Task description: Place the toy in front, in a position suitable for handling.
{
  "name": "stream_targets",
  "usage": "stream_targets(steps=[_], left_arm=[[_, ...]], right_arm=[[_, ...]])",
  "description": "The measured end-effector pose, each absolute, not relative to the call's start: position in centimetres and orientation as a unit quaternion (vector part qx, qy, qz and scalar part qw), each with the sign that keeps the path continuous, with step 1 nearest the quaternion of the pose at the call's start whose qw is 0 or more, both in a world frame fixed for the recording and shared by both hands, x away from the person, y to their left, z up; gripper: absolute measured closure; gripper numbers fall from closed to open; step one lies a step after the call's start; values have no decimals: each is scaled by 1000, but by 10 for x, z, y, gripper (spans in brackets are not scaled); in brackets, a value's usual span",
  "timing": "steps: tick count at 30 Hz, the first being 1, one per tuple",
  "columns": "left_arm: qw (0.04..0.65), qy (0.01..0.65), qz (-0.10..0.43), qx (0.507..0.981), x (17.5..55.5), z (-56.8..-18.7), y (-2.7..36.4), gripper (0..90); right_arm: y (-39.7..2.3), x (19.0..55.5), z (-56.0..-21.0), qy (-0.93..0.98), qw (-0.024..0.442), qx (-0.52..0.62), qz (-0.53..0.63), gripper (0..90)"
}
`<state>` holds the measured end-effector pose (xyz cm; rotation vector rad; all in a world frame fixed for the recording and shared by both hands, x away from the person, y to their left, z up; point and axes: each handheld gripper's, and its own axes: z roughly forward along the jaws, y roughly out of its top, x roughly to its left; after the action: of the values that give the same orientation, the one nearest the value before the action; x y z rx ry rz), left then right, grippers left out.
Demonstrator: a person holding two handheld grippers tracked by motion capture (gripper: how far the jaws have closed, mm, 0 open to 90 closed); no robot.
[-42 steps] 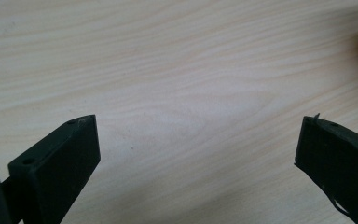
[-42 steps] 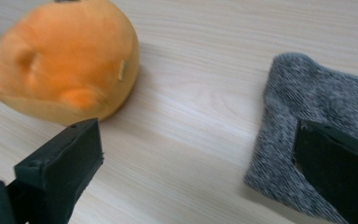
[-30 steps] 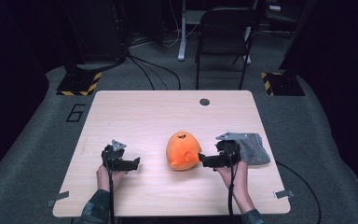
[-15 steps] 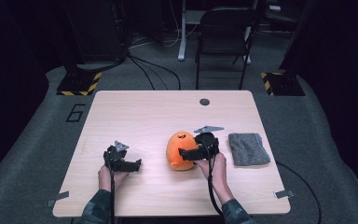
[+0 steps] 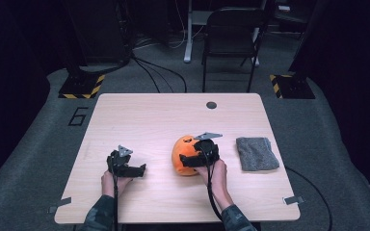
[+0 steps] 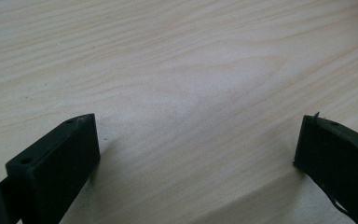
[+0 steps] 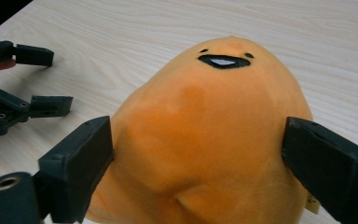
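Altogether, the table [image 5: 139, 115] carries one orange plush toy [image 5: 185, 155], one folded grey cloth [image 5: 256, 153] and two hand-held grippers; one small dark round spot [image 5: 211, 105] sits near the table's far edge. Beyond the table stands one dark chair [image 5: 231, 29], and two yellow-and-black striped blocks [image 5: 81, 85] lie on the floor, one off each far corner.

The plush toy lies on the table a little right of its middle, toward the near side, with the cloth well apart to its right. In the high view the right gripper [image 5: 192, 161] lies across the toy, but how the jaws meet it cannot be read from there. The right gripper view settles that: the toy [image 7: 205, 130] sits between the two black jaws, which have just been closing and now stand at its flanks; the left one touches the fabric, while the right one is at the toy's edge, and I cannot tell whether it presses. That view also shows the toy's small black mouth and eyes, turned away from the hand, and the other gripper [image 7: 32, 81] farther off at the left.

The left gripper [image 5: 137, 171] rests on the table to the toy's left, well apart from it. Its own view shows its jaws [image 6: 196, 140] spread wide over bare wood, released, with nothing between them.
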<state>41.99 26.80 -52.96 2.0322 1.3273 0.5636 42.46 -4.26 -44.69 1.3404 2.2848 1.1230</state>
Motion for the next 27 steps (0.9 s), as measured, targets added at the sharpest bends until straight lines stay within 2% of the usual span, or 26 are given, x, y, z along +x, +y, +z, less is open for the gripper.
stream_targets(steps=[8, 16, 18, 19, 20, 21, 22, 25, 27], left_arm=[[320, 504, 214, 773, 420, -530, 268, 0], [320, 503, 215, 774, 420, -530, 268, 0], [321, 503, 215, 773, 420, -530, 268, 0], [322, 504, 215, 772, 420, -530, 268, 0], [322, 504, 215, 772, 420, -530, 268, 0], [322, 505, 216, 771, 420, -530, 268, 0], [321, 504, 215, 772, 420, -530, 268, 0], [322, 504, 215, 772, 420, -530, 268, 0], [323, 505, 216, 771, 420, -530, 268, 0]], right_arm=[[-44, 428, -451, 788, 133, 469, 377, 149], [-44, 429, -457, 787, 126, 478, 369, 259], [-44, 429, -457, 787, 126, 479, 367, 295], [-45, 430, -458, 790, 125, 476, 366, 347], [-45, 430, -458, 790, 125, 476, 366, 347], [-45, 430, -459, 790, 123, 478, 364, 418], [-45, 430, -459, 790, 123, 478, 364, 418], [-47, 428, -460, 793, 122, 473, 364, 530], [-48, 428, -460, 794, 123, 469, 366, 555]])
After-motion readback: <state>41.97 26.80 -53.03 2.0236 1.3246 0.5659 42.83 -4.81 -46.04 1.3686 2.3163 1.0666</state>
